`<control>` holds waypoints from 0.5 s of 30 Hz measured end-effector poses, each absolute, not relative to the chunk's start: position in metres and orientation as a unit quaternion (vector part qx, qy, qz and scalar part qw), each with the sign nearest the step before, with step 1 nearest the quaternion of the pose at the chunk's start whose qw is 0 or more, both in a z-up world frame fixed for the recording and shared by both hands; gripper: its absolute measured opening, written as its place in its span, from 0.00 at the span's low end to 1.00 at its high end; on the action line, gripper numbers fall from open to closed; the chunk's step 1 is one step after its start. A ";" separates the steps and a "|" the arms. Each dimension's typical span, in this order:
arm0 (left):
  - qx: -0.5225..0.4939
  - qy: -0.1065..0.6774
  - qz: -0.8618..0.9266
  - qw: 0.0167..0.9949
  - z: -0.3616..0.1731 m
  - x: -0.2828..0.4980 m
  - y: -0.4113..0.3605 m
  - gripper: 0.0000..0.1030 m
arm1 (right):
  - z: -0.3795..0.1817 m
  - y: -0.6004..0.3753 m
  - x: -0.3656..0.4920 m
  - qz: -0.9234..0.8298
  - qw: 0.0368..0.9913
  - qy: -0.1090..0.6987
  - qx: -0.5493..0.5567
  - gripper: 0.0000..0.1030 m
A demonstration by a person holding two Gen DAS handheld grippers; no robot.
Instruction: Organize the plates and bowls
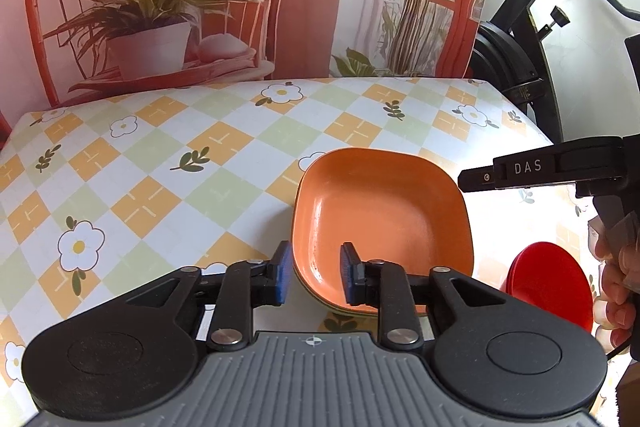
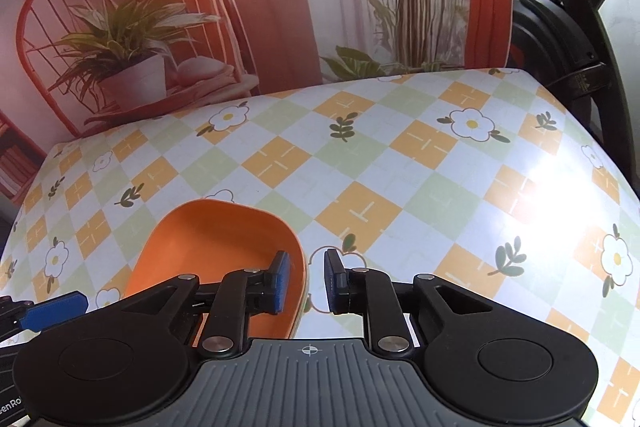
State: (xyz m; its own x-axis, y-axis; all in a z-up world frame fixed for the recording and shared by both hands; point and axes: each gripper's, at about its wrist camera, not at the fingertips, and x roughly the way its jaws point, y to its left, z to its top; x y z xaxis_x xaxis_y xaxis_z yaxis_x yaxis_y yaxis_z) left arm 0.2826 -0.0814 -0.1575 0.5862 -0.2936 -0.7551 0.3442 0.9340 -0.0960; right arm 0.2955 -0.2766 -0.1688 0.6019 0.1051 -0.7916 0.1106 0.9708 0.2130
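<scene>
An orange square plate lies on the flowered tablecloth, on top of at least one more dish with a greenish edge. My left gripper is open, and its blue pads straddle the plate's near left rim. The right gripper reaches in from the right above the plate's far right corner, held by a hand. In the right wrist view the same orange plate sits low and left. There my right gripper is open, with the plate's right rim between its pads.
A stack of round red dishes sits to the right of the orange plate, close to the hand. The tablecloth stretches back to a printed backdrop. An exercise bike stands past the table's far right corner.
</scene>
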 end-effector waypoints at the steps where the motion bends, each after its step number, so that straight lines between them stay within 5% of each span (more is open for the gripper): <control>1: 0.030 0.415 -0.180 0.891 -0.155 0.281 -0.082 0.33 | -0.165 -0.277 0.292 0.000 0.889 0.442 0.120 0.19; 15: 0.031 0.386 -0.200 0.900 -0.131 0.253 -0.098 0.43 | -0.132 -0.303 0.223 0.011 0.926 0.354 0.129 0.30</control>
State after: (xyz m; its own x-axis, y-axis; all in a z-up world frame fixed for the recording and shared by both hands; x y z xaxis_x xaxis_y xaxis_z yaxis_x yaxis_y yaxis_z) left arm 0.2530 -0.0978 -0.1312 0.6220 -0.3352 -0.7076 0.3837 0.9183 -0.0977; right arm 0.2231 -0.3026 -0.1317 0.7492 0.1120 -0.6528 0.0711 0.9663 0.2474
